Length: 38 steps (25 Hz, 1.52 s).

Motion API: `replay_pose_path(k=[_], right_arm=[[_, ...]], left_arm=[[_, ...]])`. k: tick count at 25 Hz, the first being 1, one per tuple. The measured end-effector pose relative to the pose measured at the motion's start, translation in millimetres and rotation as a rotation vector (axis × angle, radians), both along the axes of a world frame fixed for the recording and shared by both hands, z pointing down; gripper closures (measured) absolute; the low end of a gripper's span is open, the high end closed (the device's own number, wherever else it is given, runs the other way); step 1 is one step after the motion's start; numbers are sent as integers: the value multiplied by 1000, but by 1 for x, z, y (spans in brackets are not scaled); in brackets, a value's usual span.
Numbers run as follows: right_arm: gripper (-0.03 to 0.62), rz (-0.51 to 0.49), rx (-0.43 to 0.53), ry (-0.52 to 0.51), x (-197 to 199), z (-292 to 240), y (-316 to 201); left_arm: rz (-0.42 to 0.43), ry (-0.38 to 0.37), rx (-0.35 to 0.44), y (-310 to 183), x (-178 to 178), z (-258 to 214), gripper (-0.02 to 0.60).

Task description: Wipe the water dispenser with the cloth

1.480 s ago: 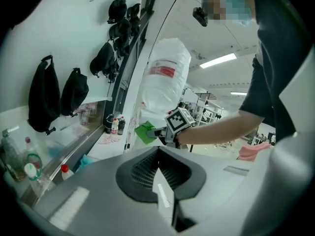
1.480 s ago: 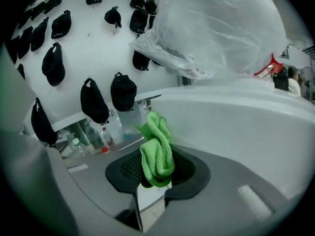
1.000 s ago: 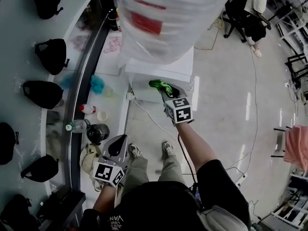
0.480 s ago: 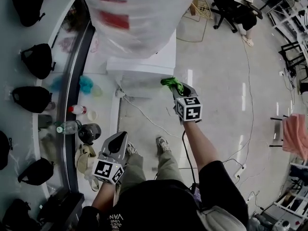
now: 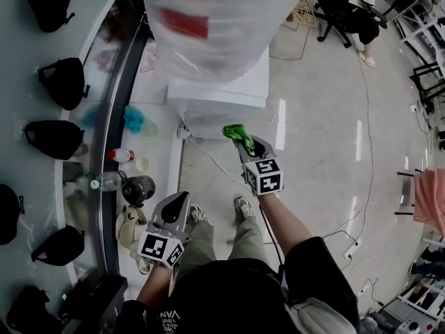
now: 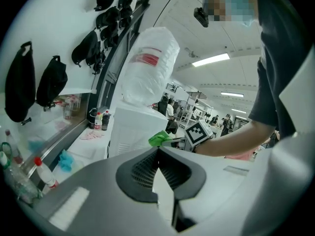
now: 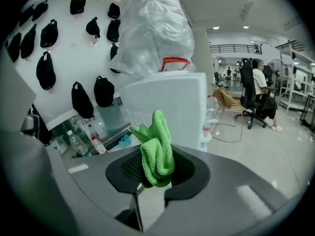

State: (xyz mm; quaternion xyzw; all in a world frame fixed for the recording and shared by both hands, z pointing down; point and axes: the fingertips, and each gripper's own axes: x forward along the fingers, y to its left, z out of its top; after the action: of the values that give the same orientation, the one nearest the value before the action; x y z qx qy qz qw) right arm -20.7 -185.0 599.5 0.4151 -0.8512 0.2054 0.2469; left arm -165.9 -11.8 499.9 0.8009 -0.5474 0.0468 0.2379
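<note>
The white water dispenser (image 5: 222,92) stands ahead of me with a big plastic-wrapped bottle (image 5: 208,19) on top. In the right gripper view the dispenser (image 7: 172,112) fills the middle. My right gripper (image 5: 245,145) is shut on a green cloth (image 5: 235,132); the cloth (image 7: 156,149) bunches between its jaws, just in front of the dispenser's front face, a little apart from it. My left gripper (image 5: 174,207) hangs low by my left leg, shut and holding nothing. From the left gripper view the green cloth (image 6: 160,138) shows beside the dispenser (image 6: 135,129).
A long counter (image 5: 149,145) runs along the left with bottles (image 5: 115,169), a black kettle (image 5: 139,190) and a blue cloth (image 5: 133,120). Black bags (image 5: 62,82) hang on the white wall. A cable (image 5: 215,169) trails on the floor. A seated person (image 5: 358,9) is at far right.
My right gripper with the green cloth has drawn back from the dispenser's upper front edge, down and slightly left. The left gripper stays low by my leg.
</note>
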Motion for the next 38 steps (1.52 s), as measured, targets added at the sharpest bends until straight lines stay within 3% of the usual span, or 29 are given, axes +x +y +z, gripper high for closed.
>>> replay_pose_path(k=[10, 16, 25, 38], right_arm=[[491, -115, -45, -86, -166, 30, -4], [491, -107, -83, -87, -213, 47, -27], [491, 55, -98, -114, -152, 50, -54], [491, 307, -120, -93, 22, 55, -61]], left_arm=[[-19, -29, -16, 21, -58, 6, 580], [-24, -39, -21, 30, -75, 7, 580], [-22, -43, -35, 32, -74, 13, 580], [99, -10, -23, 11, 10, 13, 580]])
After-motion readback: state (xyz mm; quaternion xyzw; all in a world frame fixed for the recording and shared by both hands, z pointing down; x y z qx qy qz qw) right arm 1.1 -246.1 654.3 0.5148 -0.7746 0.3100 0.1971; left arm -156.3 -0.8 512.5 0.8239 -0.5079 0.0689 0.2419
